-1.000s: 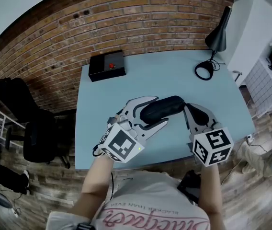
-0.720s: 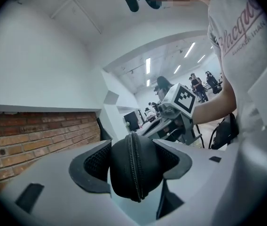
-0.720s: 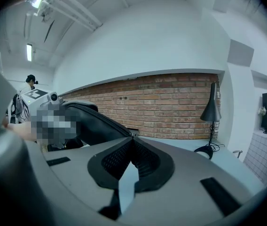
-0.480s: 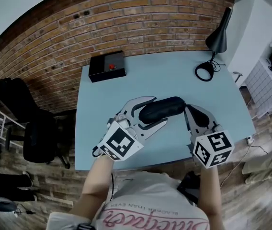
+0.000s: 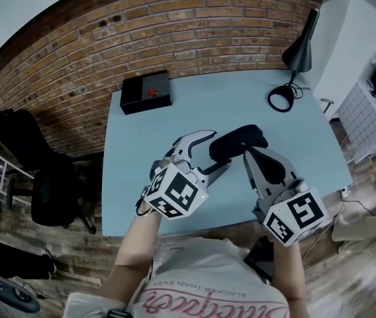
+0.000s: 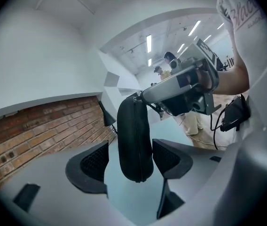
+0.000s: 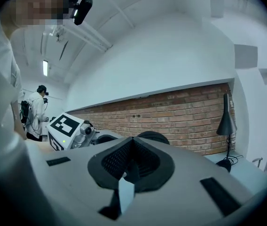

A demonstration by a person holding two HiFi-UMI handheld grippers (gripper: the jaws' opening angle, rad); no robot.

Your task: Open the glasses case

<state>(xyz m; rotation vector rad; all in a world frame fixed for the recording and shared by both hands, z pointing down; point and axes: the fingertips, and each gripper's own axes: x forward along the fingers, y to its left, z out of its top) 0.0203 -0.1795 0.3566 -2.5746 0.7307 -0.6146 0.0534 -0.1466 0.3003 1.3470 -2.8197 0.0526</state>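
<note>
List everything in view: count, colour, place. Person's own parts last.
glasses case: one, black, zipped shut, over the table between the two tools
table: one, light blue, centre
box: one, black with a red button, table's far left corner
desk lamp: one, black, table's far right corner
office chair: one, black, on the floor left of the table
brick wall: one, red-brown, behind the table
floor: wood planks, around the table
left tool: one, grey, jaws apart with one end of the case between them
right tool: one, grey, jaws closed at the case's other end
shirt: one, white with pink print, bottom of the head view
</note>
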